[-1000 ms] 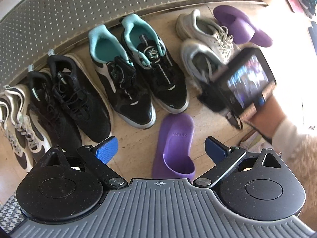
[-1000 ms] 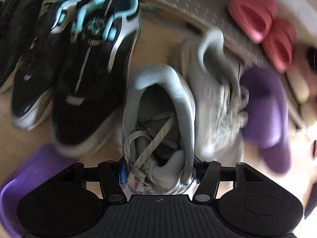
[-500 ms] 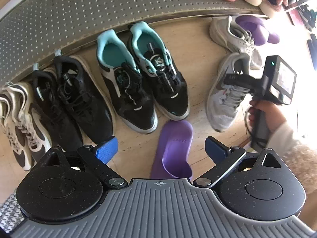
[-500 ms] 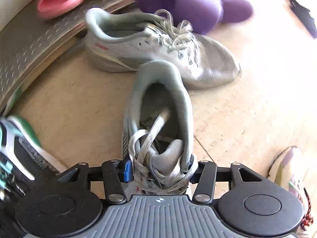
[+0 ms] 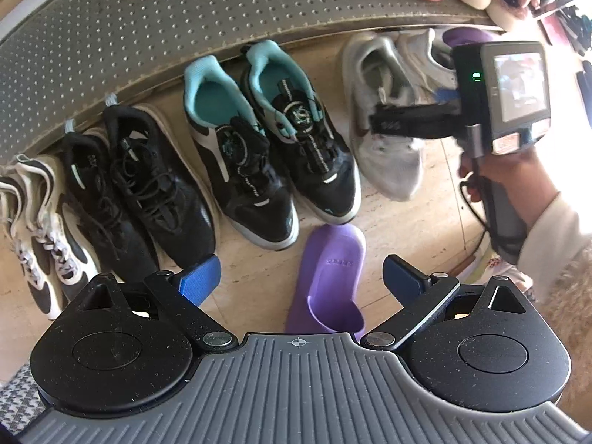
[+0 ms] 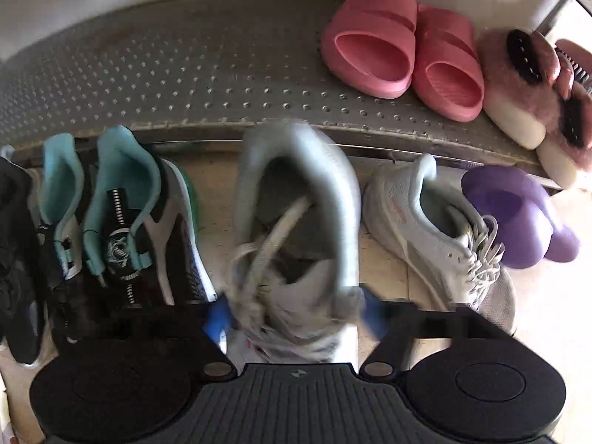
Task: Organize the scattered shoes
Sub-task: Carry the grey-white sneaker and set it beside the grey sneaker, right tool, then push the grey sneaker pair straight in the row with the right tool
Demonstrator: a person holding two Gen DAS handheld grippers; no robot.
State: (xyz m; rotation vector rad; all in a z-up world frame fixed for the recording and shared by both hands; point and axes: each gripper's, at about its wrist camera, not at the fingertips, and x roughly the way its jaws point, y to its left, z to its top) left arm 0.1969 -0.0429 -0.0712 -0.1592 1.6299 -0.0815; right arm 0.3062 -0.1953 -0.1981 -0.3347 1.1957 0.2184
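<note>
Along the front edge of the studded metal step [image 5: 155,37] the floor [image 5: 399,222] carries a row of shoes with their heels towards the step. Farthest left sits a white and black trainer [image 5: 33,222], then a pair of black lace-up trainers [image 5: 144,192], then a pair of black trainers with teal linings [image 5: 266,140]. These three lots look placed.

The left gripper [image 5: 301,277] hangs over the floor in front of the row, its blue pads spread wide with nothing between them. Under it lies a lone purple slide [image 5: 329,277], well out from the step and off the line.

To the right of the teal pair, the right gripper [image 6: 296,310] is clamped on a grey trainer [image 6: 296,229] across the laces. The shoe's heel points at the step's edge; the picture is blurred there, so I cannot tell whether the sole touches the floor. Just beside it on the right stands the matching grey trainer [image 6: 440,236], angled, with its toe turned away to the right. Past that, a second purple slide [image 6: 518,218] lies near the step's right end. Up on the step rest pink slides [image 6: 403,51] and furry slippers [image 6: 536,92].

The step in hand, as I judge it, is seating the grey trainer beside its mate. Next it calls for lowering it flat, heel close to the step, parallel to the teal pair, then opening the jaws. After that the mate wants straightening, and the stray purple slide needs carrying to its partner.
</note>
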